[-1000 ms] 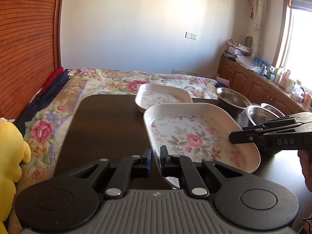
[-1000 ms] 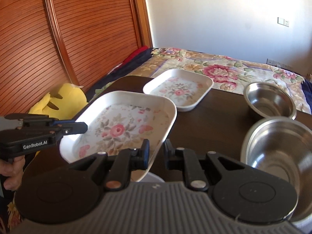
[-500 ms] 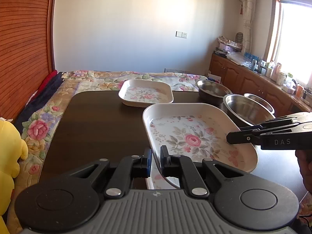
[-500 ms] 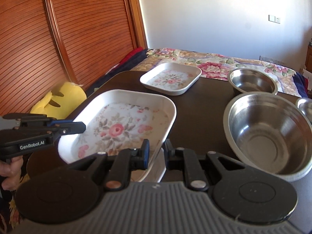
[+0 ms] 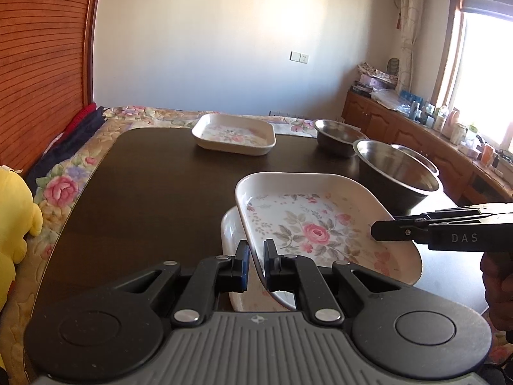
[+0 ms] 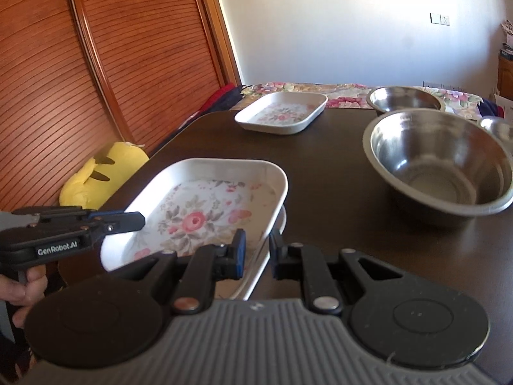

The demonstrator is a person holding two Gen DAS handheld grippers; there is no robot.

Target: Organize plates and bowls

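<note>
Left wrist: floral plate (image 5: 320, 224) now above another plate (image 5: 229, 234) | both grippers (image 5: 255, 253) (image 6: 256, 245) clenched on rim | stacking imminent

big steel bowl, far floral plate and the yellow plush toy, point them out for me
large round steel bowl (image 6: 439, 173), right wrist view, inner wall
far white rectangular floral plate (image 5: 234, 134), left wrist view, patterned floor
yellow plush toy (image 6: 102, 173), right wrist view, body

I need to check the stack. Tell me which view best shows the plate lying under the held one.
The left wrist view: the lower plate shows its white rim and left side beneath the held floral plate. The right wrist view shows only a thin edge of it under the held plate's right side, near the right gripper.
</note>
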